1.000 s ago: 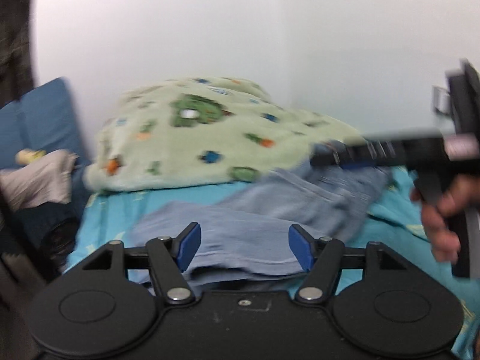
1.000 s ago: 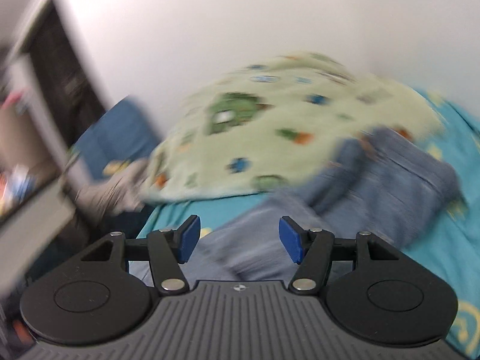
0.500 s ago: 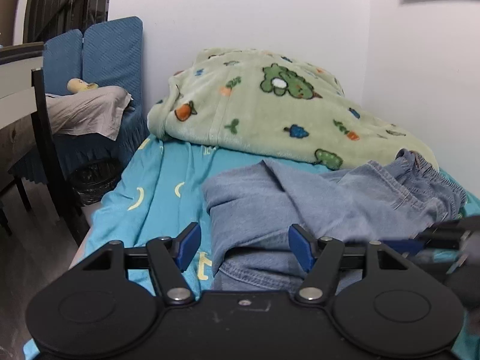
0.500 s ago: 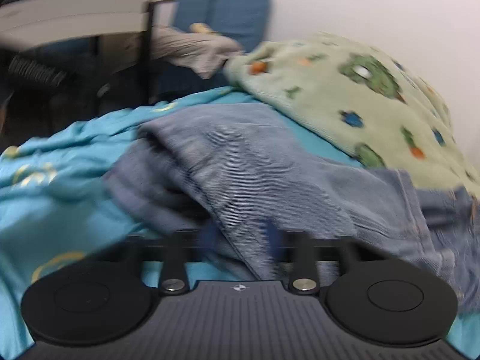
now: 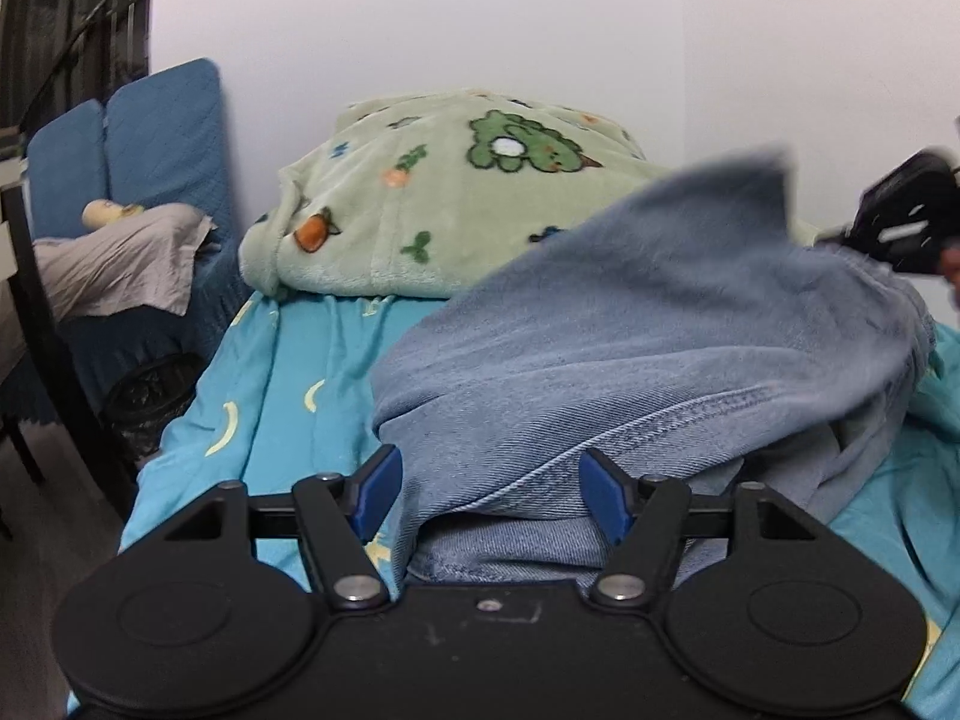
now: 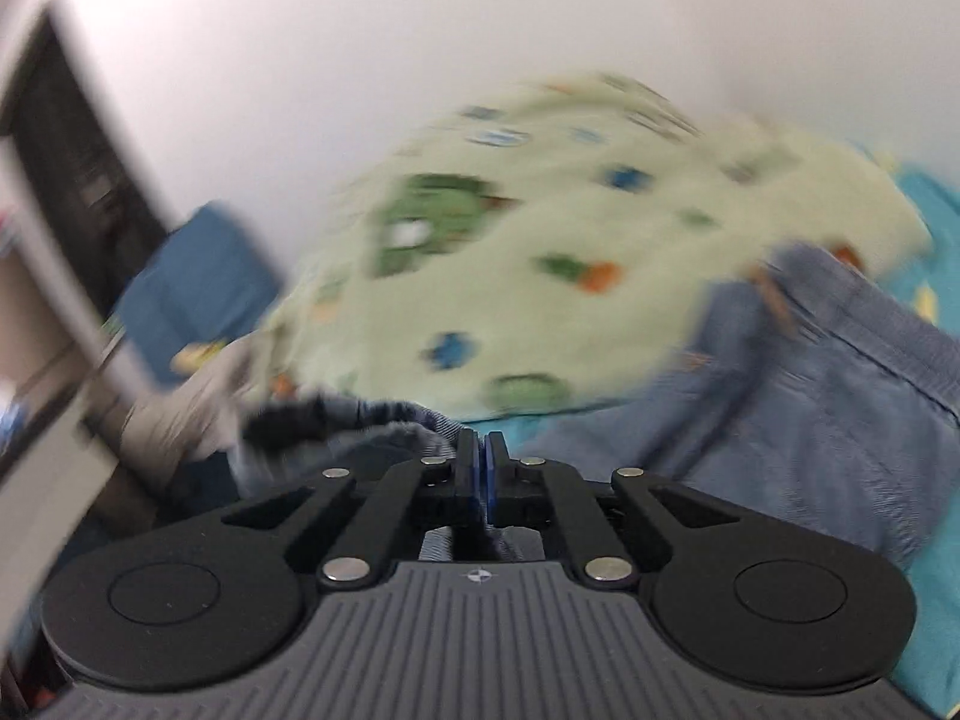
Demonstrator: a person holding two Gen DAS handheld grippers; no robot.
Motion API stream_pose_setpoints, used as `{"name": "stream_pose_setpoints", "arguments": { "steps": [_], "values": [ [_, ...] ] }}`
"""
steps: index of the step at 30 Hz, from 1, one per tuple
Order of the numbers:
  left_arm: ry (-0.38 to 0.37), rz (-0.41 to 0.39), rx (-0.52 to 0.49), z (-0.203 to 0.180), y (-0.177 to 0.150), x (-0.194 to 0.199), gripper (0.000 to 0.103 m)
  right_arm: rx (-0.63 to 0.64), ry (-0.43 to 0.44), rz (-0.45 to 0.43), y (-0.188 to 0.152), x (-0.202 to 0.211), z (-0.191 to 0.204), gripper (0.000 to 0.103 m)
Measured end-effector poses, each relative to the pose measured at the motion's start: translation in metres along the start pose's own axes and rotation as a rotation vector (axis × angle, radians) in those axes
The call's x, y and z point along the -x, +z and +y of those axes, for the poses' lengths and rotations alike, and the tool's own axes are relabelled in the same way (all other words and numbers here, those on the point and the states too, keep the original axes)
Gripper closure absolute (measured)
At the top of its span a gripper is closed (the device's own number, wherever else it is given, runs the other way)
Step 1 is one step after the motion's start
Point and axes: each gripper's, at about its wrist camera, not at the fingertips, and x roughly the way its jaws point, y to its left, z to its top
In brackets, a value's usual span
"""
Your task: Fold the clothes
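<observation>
Blue denim jeans lie bunched on the turquoise bedsheet. My left gripper is open, its blue pads on either side of a jeans fold just in front of it. My right gripper is shut on an edge of the jeans and holds it raised; it shows at the right edge of the left wrist view, lifting a blurred flap of denim. The right wrist view is motion-blurred.
A green cartoon-print blanket is heaped at the bed's head against the white wall. A blue chair with grey cloth stands left of the bed, beside a dark bin and desk edge.
My right gripper has closed on the jeans edge and swung it upward and to the right. My left gripper stayed open and moved closer to the denim fold.
</observation>
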Motion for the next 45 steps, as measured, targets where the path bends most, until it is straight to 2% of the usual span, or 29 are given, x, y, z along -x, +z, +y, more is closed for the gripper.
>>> {"name": "stream_pose_setpoints", "arguments": {
  "steps": [4,7,13,16,19,20,22,23,24,25,27,29,34,35,36,37,39,41,45],
  "values": [
    [-0.002,0.007,-0.025,-0.004,0.003,-0.002,0.043,-0.17,-0.154,0.013,-0.003,-0.037,-0.071,0.103],
    [-0.005,0.016,-0.047,-0.007,0.004,-0.001,0.043,-0.222,-0.168,0.053,-0.018,-0.042,-0.093,0.103],
    [-0.018,0.018,-0.02,-0.005,0.004,0.004,0.043,-0.121,-0.128,0.06,-0.036,0.0,-0.045,0.094],
    [-0.032,0.008,-0.018,-0.006,0.003,0.009,0.043,-0.04,-0.058,0.1,-0.049,0.025,-0.005,0.094],
    [-0.041,0.001,-0.026,-0.01,0.0,0.017,0.043,-0.1,0.021,0.163,-0.074,0.038,0.019,0.093],
    [-0.042,0.0,-0.033,-0.012,0.0,0.019,0.043,-0.127,0.038,0.197,-0.084,0.039,0.023,0.091],
    [-0.044,-0.003,-0.048,-0.016,-0.002,0.023,0.043,-0.14,0.043,0.257,-0.105,0.036,0.032,0.079],
    [-0.045,-0.005,-0.056,-0.017,-0.002,0.025,0.043,-0.138,0.033,0.281,-0.113,0.034,0.036,0.069],
    [-0.046,-0.008,-0.068,-0.02,-0.003,0.026,0.042,-0.131,0.029,0.297,-0.119,0.034,0.039,0.067],
    [-0.042,-0.01,-0.08,-0.022,-0.004,0.025,0.041,-0.121,0.035,0.307,-0.122,0.031,0.041,0.065],
    [-0.032,-0.008,-0.098,-0.026,-0.007,0.021,0.041,-0.132,0.062,0.307,-0.124,0.026,0.04,0.051],
    [-0.025,0.001,-0.109,-0.028,-0.01,0.014,0.041,-0.21,0.081,0.317,-0.126,0.017,0.03,0.044],
    [0.004,-0.033,-0.156,-0.037,-0.013,0.009,0.036,-0.34,0.169,0.324,-0.133,-0.002,0.018,0.046],
    [0.005,-0.043,-0.161,-0.039,-0.014,0.009,0.036,-0.361,0.185,0.312,-0.133,-0.004,0.018,0.057],
    [0.003,-0.052,-0.165,-0.04,-0.014,0.009,0.036,-0.376,0.197,0.293,-0.132,-0.004,0.019,0.08],
    [0.002,-0.061,-0.168,-0.041,-0.014,0.009,0.036,-0.362,0.196,0.271,-0.128,-0.002,0.022,0.088],
    [0.006,-0.074,-0.173,-0.044,-0.015,0.009,0.035,-0.294,0.188,0.225,-0.119,0.005,0.034,0.096],
    [0.02,-0.086,-0.172,-0.046,-0.015,0.009,0.035,-0.249,0.223,0.158,-0.109,0.019,0.045,0.098],
    [0.058,-0.119,-0.154,-0.051,-0.015,0.009,0.034,-0.212,0.352,0.06,-0.092,0.046,0.067,0.099]
  ]
}}
